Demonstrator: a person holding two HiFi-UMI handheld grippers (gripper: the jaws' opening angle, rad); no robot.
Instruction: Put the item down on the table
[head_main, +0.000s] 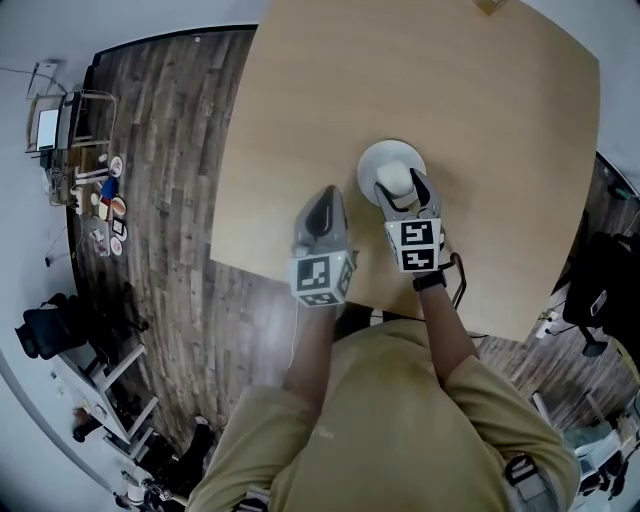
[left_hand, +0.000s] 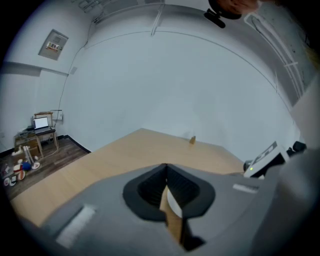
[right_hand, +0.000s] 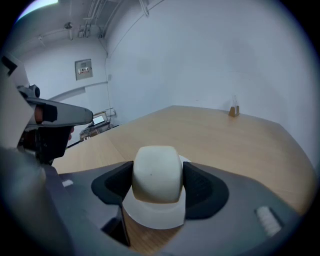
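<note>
A white, rounded bun-like item (head_main: 394, 178) is held between the fingers of my right gripper (head_main: 405, 195), which is shut on it over a round white plate (head_main: 373, 160) near the front of the light wooden table (head_main: 420, 80). In the right gripper view the item (right_hand: 156, 172) fills the gap between the dark pads of the right gripper (right_hand: 157, 181), with the plate (right_hand: 155, 216) just beneath; I cannot tell whether they touch. My left gripper (head_main: 325, 205) hovers to the plate's left, shut and holding nothing; in its own view the left gripper (left_hand: 166, 187) shows jaws pressed together.
A small brown object (head_main: 490, 6) stands at the table's far edge, also visible as the brown object (right_hand: 233, 111). Dark wood floor lies left of the table, with a desk and laptop (head_main: 50, 125) and small items (head_main: 110, 200). A black object (head_main: 600, 285) sits at the right.
</note>
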